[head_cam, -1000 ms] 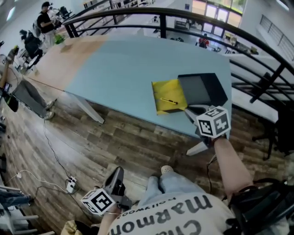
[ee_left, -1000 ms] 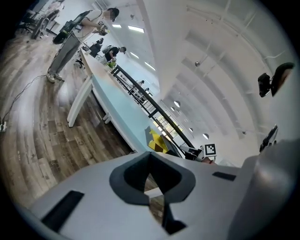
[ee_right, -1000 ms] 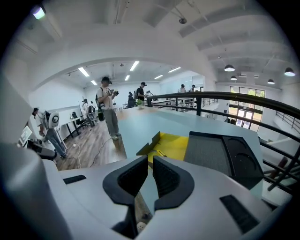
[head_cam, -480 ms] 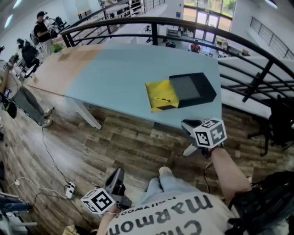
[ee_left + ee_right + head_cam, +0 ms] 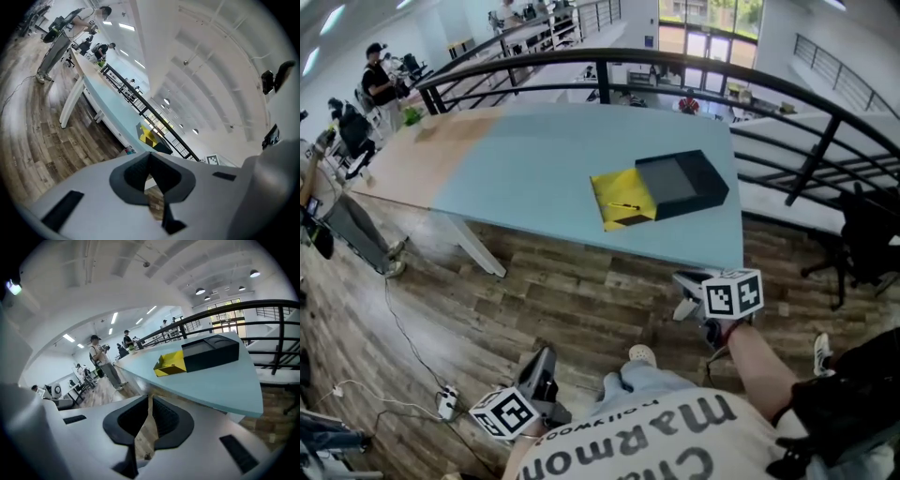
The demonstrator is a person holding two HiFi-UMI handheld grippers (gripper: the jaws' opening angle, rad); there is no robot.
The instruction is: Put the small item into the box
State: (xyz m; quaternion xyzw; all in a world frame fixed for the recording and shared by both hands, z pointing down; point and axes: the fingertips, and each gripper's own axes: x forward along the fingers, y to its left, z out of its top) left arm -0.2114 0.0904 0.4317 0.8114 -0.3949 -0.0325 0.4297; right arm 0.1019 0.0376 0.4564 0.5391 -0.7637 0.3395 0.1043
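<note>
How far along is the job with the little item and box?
Apparently done: a small dark item lies in the yellow box by the black sleeve. In hand: nothing; left claw shut, right claw closing, off the table. Left: maybe closing the box.

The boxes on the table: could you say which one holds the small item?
The yellow box, left of the black box; the thin item lies in it.

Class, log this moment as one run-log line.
left gripper: shut, empty | right gripper: shut, empty | item: in yellow box

Open-plan office mezzanine; long blue table [image 5: 544, 159], black railing [image 5: 811, 161], plank floor [image 5: 562, 291], people at desks [image 5: 377, 80]
</note>
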